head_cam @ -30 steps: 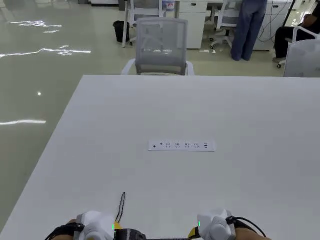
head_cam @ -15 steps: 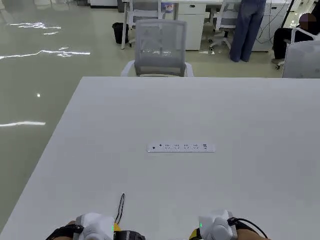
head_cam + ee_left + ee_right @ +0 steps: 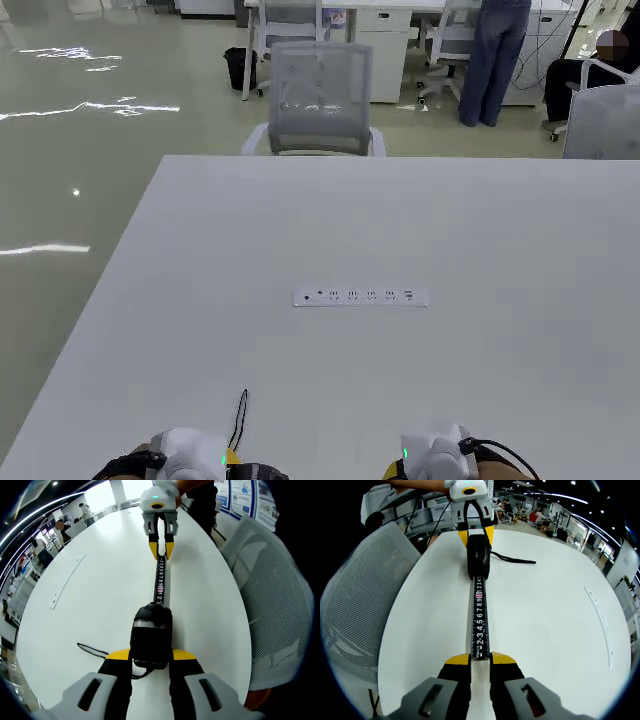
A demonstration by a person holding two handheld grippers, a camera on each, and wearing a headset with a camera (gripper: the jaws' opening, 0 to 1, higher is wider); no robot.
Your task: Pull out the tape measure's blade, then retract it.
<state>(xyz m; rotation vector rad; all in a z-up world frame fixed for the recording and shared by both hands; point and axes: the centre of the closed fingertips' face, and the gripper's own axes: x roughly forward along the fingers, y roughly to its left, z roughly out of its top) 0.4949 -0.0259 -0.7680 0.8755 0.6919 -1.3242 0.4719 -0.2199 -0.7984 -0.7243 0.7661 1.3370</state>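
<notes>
Left gripper (image 3: 152,656) had its yellow-tipped jaws pressed in on both sides of the black tape measure (image 3: 151,632), only as far apart as the case is wide. The case sat low on the white table (image 3: 500,250), right near the edge closest to the person. The right gripper (image 3: 480,659) had its jaws nearly together, pinching the free end of the blade (image 3: 479,615). The blade ran straight and flat between the two of them, just above the tabletop, printed numbers facing up. A thin black cord (image 3: 92,650) trailed off the case and lay loose on the table.

Hard-to-see stuff: the hook on the blade's tip was buried between the right jaws, so I couldn't make it out. In the head view both grippers were chopped off by the bottom edge, so you mostly got white housings, a bit of yellow and the cord poking up. I couldn't tell whether the case was resting on the table or held just off it. A power strip (image 3: 360,297) sat mid-table, well apart from all this, and a grey mesh chair (image 3: 320,90) stood at the far side.
</notes>
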